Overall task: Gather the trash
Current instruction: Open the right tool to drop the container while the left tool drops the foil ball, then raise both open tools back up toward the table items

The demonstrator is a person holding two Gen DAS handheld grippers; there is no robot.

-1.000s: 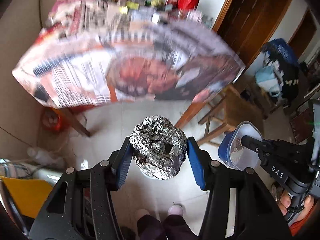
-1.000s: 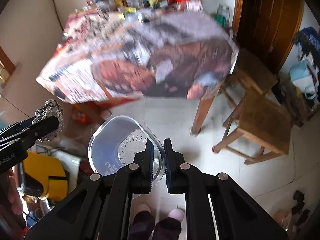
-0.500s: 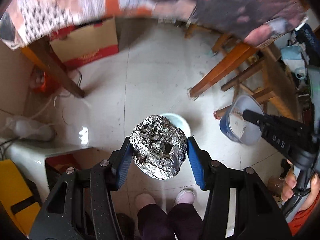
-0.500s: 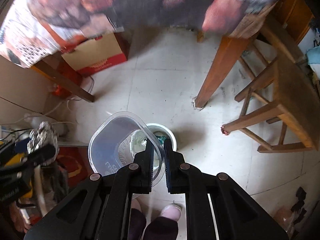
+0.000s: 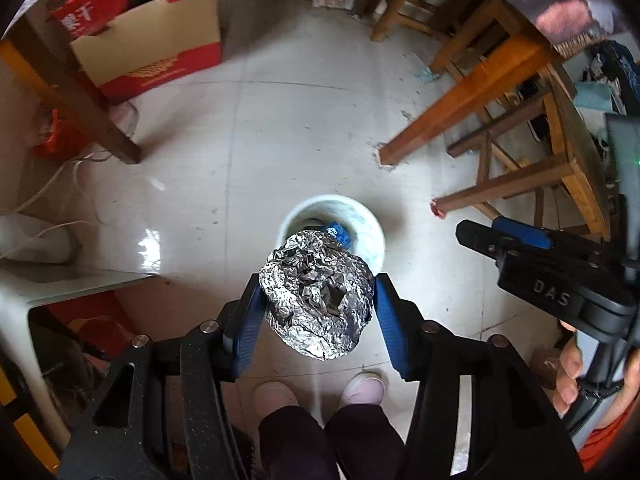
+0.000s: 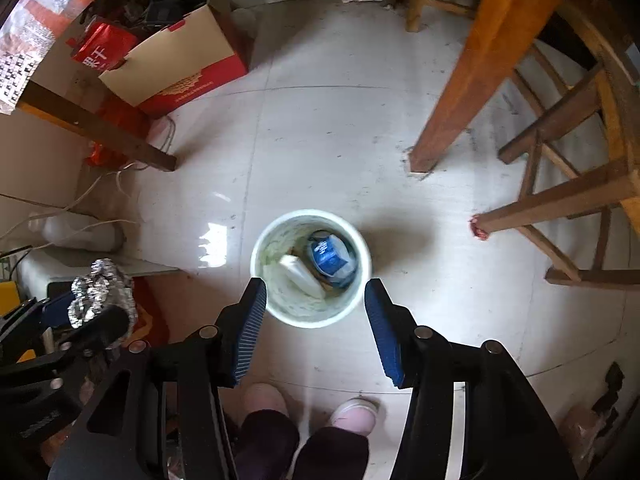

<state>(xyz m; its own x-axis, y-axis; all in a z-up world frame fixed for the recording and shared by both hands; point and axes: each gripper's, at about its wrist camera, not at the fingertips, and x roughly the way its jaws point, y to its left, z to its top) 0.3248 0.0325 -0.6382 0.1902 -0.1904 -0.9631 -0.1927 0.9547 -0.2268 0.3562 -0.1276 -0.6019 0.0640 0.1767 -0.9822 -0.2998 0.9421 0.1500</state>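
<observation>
My left gripper [image 5: 316, 314] is shut on a crumpled ball of aluminium foil [image 5: 316, 296], held above the floor just in front of a white trash bin [image 5: 370, 232]. In the right wrist view the foil ball [image 6: 102, 294] shows at the left edge. My right gripper [image 6: 314, 324] points down over the white bin [image 6: 270, 288], its jaws opening with nothing between the blue pads. A blue-and-clear plastic container [image 6: 330, 258] lies inside the bin beside a white scrap [image 6: 302, 276].
Wooden table legs [image 6: 476, 72] and a wooden stool [image 6: 576, 184] stand to the right. A red-and-tan cardboard box [image 6: 180, 68] sits at the back left under the table. White cables [image 5: 52, 192] trail at the left. The person's slippered feet [image 6: 308, 404] are below the grippers.
Both grippers have dropped from table height down towards the floor and the bin. The right gripper opened and the plastic container it held now lies in the bin. The left still holds the foil.
</observation>
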